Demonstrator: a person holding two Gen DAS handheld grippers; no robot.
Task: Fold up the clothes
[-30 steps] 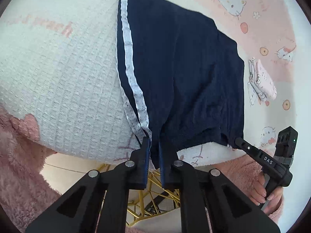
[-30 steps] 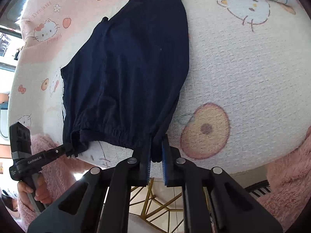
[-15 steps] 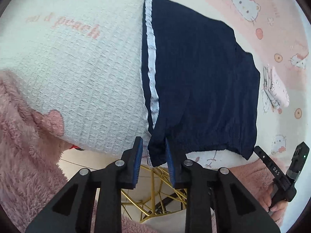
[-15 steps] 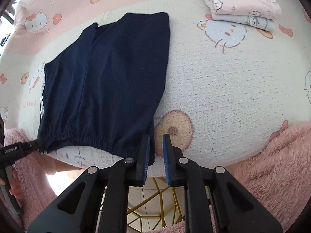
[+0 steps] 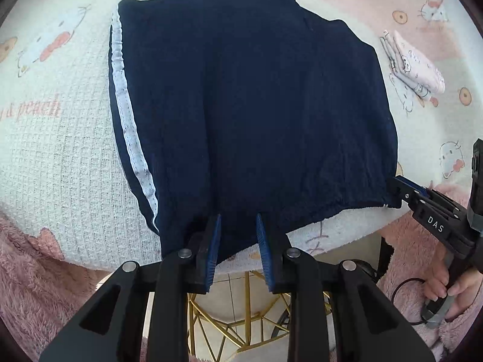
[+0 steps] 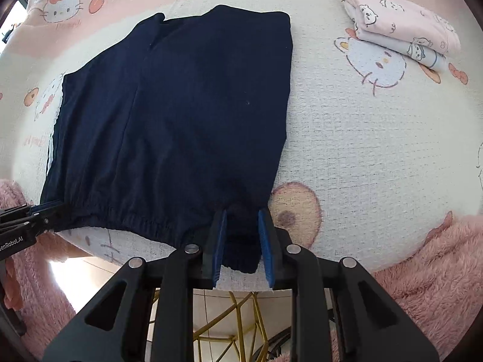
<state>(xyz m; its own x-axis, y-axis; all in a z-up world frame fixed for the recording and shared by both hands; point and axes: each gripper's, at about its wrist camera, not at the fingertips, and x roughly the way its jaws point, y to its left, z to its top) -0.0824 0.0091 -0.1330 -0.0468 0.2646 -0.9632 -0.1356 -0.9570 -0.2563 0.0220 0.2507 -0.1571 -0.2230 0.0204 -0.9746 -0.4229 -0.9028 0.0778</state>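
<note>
Navy shorts [image 5: 256,105] with a white side stripe [image 5: 132,150] lie flat on the table, the elastic waistband at the near edge. My left gripper [image 5: 238,223] stands open over the waistband, a little right of the striped corner, with the fabric edge loose between its fingers. My right gripper [image 6: 241,220] is at the other waistband corner, and its jaws are opening. The hem [image 6: 241,259] lies between the blue pads [image 6: 219,241], which do not press on it. Each view shows the other gripper: the right one [image 5: 401,190] and the left one [image 6: 45,211], both at the waistband.
A waffle-weave cartoon-cat cloth [image 6: 362,150] covers the table. A folded stack of pink and white clothes [image 6: 401,30] sits at the far right, apart from the shorts. Fluffy pink sleeves [image 6: 437,256] flank the near edge. A gold wire frame [image 5: 241,316] stands on the floor below.
Both grippers were shut on the waistband corners. Both have since parted their jaws and let go. The left gripper has shifted right, off the striped corner.
</note>
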